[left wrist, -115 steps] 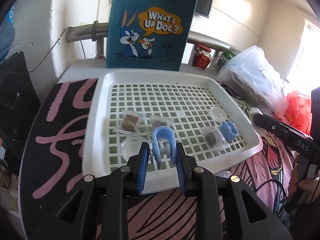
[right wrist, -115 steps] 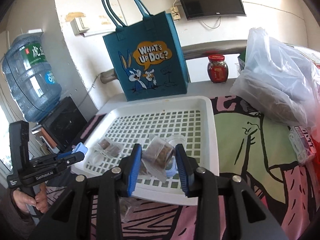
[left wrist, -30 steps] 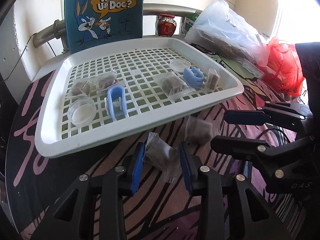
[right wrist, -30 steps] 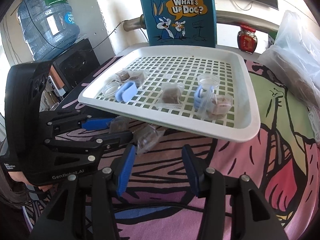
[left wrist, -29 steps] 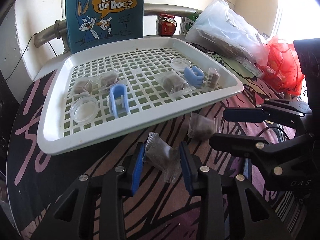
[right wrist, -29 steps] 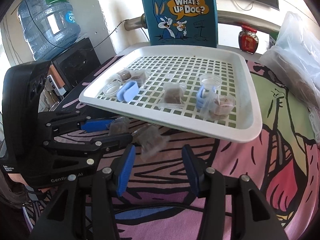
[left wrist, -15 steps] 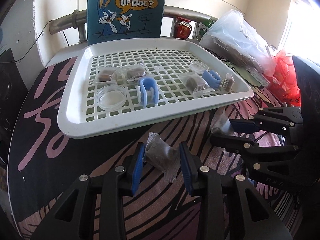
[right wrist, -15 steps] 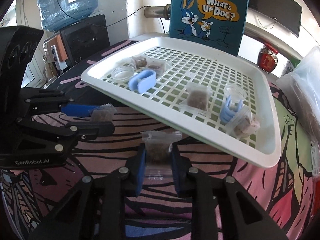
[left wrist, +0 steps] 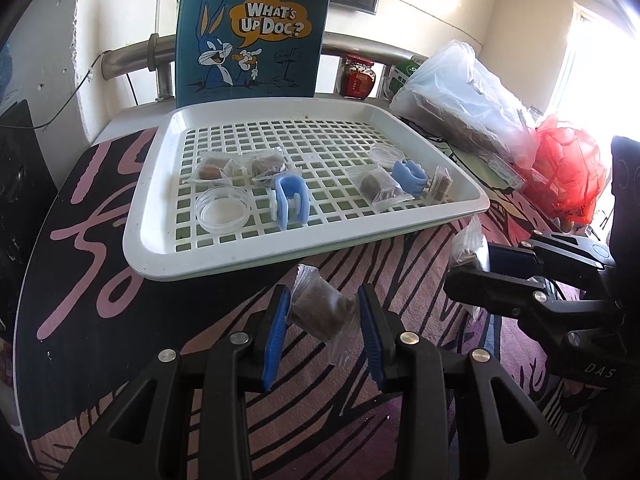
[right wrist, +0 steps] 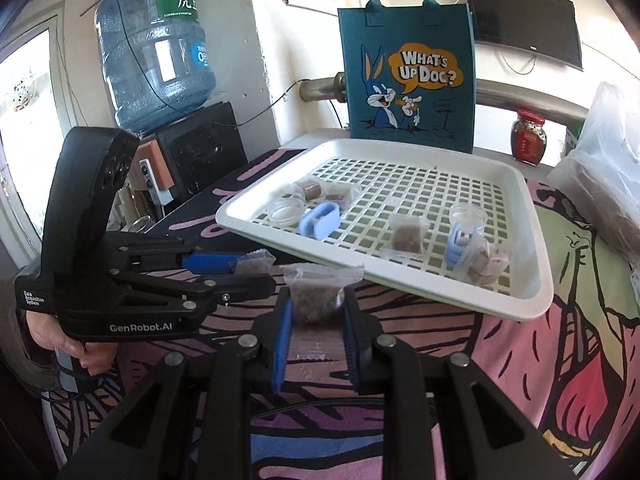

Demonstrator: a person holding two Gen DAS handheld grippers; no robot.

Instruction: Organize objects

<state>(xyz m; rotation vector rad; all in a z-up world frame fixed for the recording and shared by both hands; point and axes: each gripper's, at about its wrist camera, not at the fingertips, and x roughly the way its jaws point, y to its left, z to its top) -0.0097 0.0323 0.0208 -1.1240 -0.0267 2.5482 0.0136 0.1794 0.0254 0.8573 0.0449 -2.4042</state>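
Two hand-held grippers hover before the near edge of a white tray (left wrist: 144, 248). The left gripper (left wrist: 324, 312) clamps one sachet (left wrist: 322, 310) of brown stuff; the right gripper (right wrist: 316, 304) is clamped on a second sachet (right wrist: 314, 296). In the tray lie four more sachets, two blue clips (left wrist: 290, 200) and two clear round dishes (left wrist: 222, 210).

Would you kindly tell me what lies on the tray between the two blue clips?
One clear sachet of brown material lies on the white tray between the blue clips, clearest in the left wrist view.
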